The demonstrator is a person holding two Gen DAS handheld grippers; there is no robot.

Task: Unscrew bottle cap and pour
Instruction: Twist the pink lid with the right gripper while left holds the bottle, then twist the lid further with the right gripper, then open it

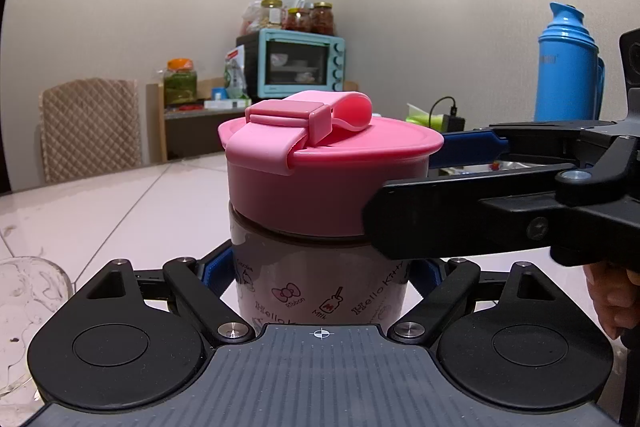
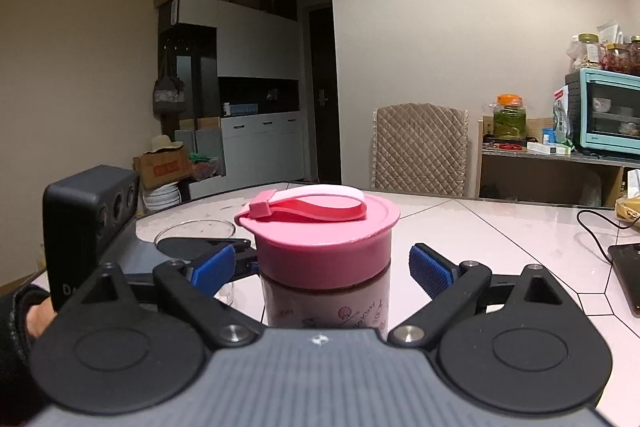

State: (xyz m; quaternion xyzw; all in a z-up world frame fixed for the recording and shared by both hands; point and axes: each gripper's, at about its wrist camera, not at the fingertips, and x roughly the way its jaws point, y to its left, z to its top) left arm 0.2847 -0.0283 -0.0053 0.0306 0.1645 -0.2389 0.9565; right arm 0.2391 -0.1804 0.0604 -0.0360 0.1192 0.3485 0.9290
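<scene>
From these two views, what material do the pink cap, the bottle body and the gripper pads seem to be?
Pink cap: likely matte plastic, opaque, with a moulded rim; its strap bends in a loop, so perhaps silicone.
Bottle body: translucent and smooth, with printed cartoons; plastic or glass, I cannot tell which.
Gripper pads: blue and ribbed, probably rubber.

Far counter: a teal toaster oven (image 1: 301,63) carries red-filled jars (image 1: 322,18) on its top.
Left of the oven: a green-filled jar with an orange lid (image 2: 509,117).
Chair: a quilted beige chair back (image 2: 420,147) stands at the table's (image 2: 500,227) far edge.
Right: a blue thermos (image 1: 568,65) stands upright.
</scene>
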